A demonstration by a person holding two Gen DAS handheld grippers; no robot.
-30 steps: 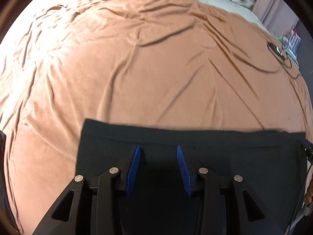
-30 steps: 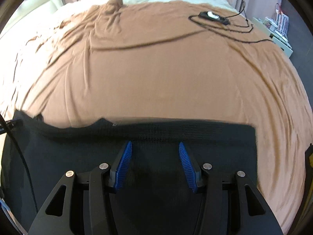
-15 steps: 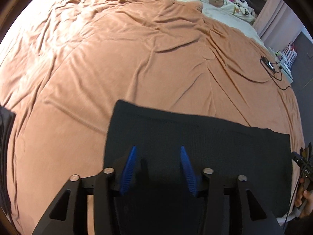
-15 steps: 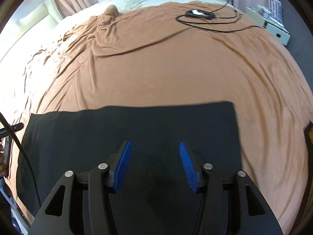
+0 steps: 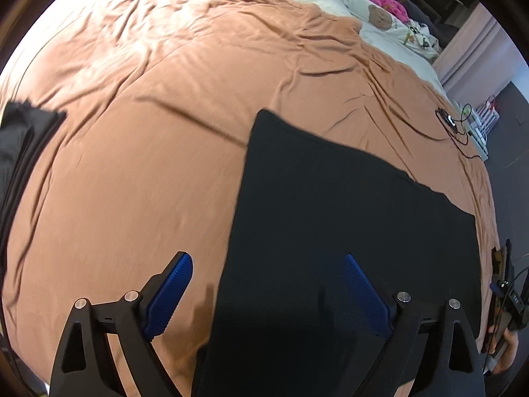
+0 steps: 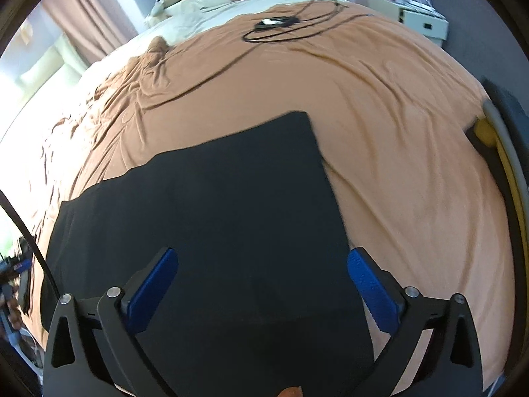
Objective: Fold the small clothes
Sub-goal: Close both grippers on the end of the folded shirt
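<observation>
Rumpled tan bedspread (image 5: 139, 152) covers the bed, with a black cable (image 6: 291, 28) near its far edge. On it the dark garment (image 5: 330, 218) lies flat by the near edge. Above it the left gripper (image 5: 267, 284) and right gripper (image 6: 263, 281) hang with fingers spread wide, holding nothing.

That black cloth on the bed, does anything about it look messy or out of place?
Nothing stands out. The black cloth lies flat and smooth on the wrinkled brown bedspread, with both grippers open above it. A cable and small device lie farther up the bed.
</observation>
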